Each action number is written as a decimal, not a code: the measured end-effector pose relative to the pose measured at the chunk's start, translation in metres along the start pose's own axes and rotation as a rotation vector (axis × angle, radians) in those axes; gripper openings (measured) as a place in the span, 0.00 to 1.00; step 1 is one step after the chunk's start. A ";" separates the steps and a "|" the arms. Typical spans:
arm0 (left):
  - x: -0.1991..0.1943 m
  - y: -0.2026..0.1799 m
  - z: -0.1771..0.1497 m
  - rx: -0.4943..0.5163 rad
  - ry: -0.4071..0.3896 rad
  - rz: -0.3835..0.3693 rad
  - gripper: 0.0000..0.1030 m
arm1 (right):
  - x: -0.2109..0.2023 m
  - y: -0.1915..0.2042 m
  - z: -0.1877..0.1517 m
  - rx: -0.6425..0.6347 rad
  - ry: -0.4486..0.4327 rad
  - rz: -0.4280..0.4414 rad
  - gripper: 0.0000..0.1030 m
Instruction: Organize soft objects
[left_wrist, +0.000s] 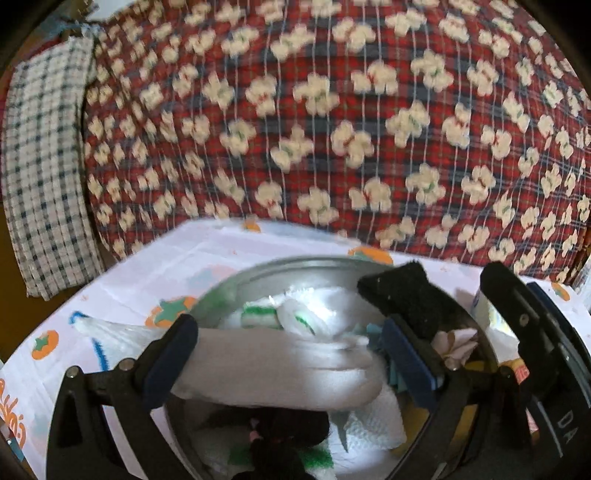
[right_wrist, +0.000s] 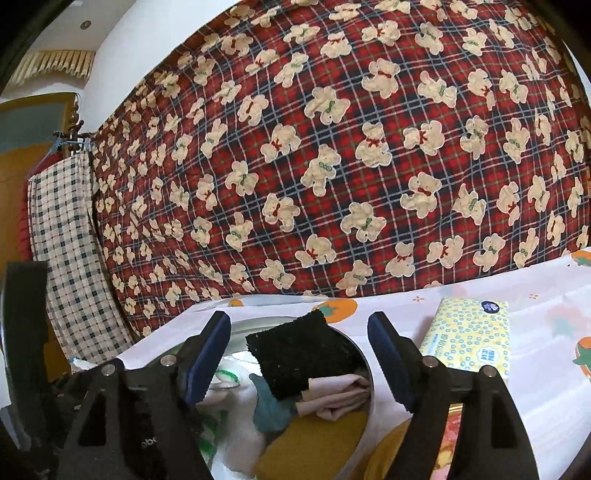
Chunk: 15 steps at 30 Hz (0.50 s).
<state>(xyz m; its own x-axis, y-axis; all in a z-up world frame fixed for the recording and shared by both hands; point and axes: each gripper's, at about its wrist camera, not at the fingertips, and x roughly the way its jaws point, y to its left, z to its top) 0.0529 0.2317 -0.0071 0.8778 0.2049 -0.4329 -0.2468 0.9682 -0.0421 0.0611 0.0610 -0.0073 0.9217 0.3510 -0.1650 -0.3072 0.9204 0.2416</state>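
Note:
A metal bowl (left_wrist: 258, 271) on the table holds several soft things: white towels with green marks (left_wrist: 258, 317), a dark furry piece (left_wrist: 280, 435), a teal cloth (right_wrist: 273, 410), a beige cloth (right_wrist: 340, 398) and a yellow cloth (right_wrist: 314, 443). My left gripper (left_wrist: 290, 354) hovers over the bowl, shut on a folded white cloth (left_wrist: 277, 365) that spans the gap between its pads. A black cloth (right_wrist: 299, 358) leans on the bowl's far rim (right_wrist: 367, 373). My right gripper (right_wrist: 299, 325) stands open around that black cloth, its pads apart from it.
A yellow tissue pack (right_wrist: 469, 336) lies right of the bowl on the white tablecloth with orange fruit prints (right_wrist: 546, 387). A crumpled plastic bag (left_wrist: 110, 332) lies left of the bowl. A red plaid bear blanket (right_wrist: 332, 166) hangs behind the table, with a checked cloth (right_wrist: 62, 240) at its left.

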 end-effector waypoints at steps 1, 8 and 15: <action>-0.004 0.000 -0.001 0.002 -0.026 0.006 0.99 | -0.003 0.000 0.000 -0.005 -0.010 -0.002 0.77; -0.025 0.006 -0.012 0.000 -0.160 0.010 0.99 | -0.027 0.005 -0.003 -0.052 -0.096 -0.034 0.79; -0.039 0.007 -0.022 -0.015 -0.213 -0.002 1.00 | -0.050 0.006 -0.006 -0.069 -0.167 -0.053 0.87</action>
<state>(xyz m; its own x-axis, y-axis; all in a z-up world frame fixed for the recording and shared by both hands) 0.0078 0.2276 -0.0104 0.9449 0.2298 -0.2332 -0.2492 0.9668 -0.0571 0.0120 0.0505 -0.0032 0.9617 0.2738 -0.0133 -0.2677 0.9484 0.1701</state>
